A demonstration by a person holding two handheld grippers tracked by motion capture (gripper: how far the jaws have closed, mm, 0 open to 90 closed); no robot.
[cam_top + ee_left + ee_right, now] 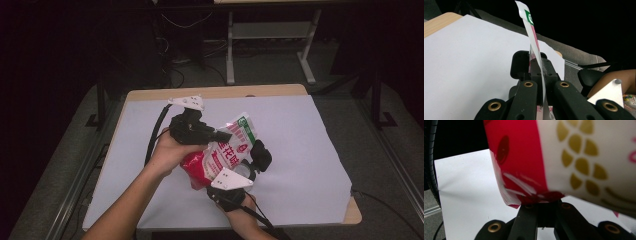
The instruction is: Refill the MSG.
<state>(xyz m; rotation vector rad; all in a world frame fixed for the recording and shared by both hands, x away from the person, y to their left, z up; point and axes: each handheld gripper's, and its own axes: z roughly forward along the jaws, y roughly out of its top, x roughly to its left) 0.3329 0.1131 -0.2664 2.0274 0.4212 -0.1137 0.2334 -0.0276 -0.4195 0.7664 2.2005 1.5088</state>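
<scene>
1. Holding bag [220,155] up off the table [300,150] betw. both grippers; long axis runs top-right to bottom-left.
2. Left gripper [222,135] clenched on thin upper edge [536,57]; right gripper [250,167] grasps lower side, jaws closed on it.
3. Bag: red/white, gold grain print [579,160], glossy, crinkled.

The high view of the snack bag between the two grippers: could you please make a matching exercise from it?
Things:
1. left gripper
2. right gripper
3. snack bag
4. white sheet

States:
A. covers the tabletop
B. red and white, held off the table
C. fingers shut on the bag's upper edge
D. grips the bag's lower right side

Pairs: 1-C, 2-D, 3-B, 4-A
</scene>
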